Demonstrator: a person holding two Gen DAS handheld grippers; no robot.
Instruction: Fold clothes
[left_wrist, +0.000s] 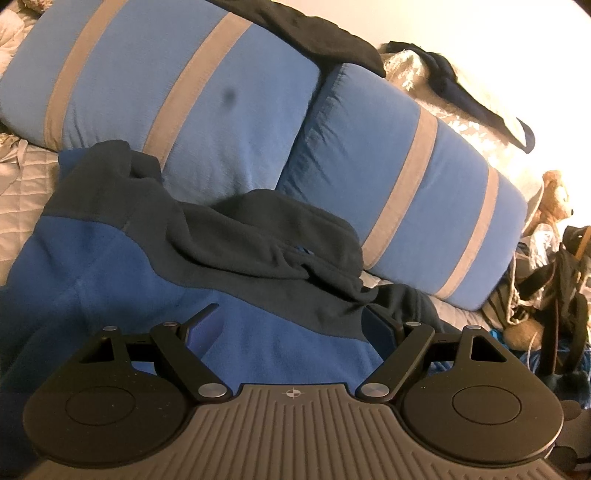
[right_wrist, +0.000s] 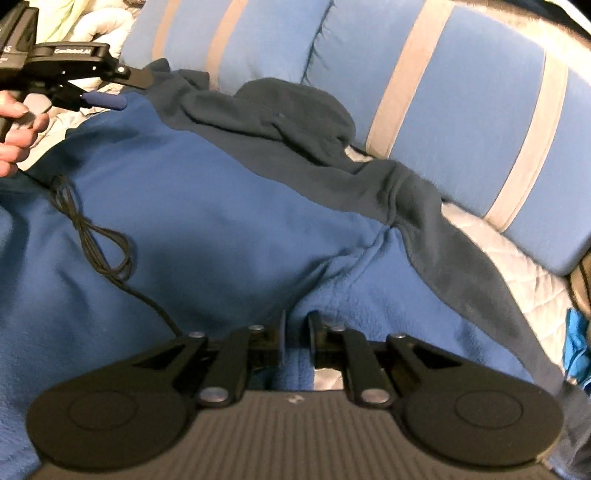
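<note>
Blue fleece sits pinched between the narrow jaws of my right gripper (right_wrist: 296, 328), a fold of the hoodie (right_wrist: 207, 206) caught near its sleeve seam. My left gripper (left_wrist: 291, 325) stands wide over the same hoodie, holding nothing. Its dark navy hood (left_wrist: 266, 236) lies bunched toward two blue pillows (left_wrist: 177, 92) with grey stripes. Beneath is the quilted bed (right_wrist: 517, 258); a stuffed bear (left_wrist: 554, 199) sits beyond.

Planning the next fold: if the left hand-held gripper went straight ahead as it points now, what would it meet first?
Probably the dark hood of the blue fleece hoodie, then the striped pillows; depth is unclear.
</note>
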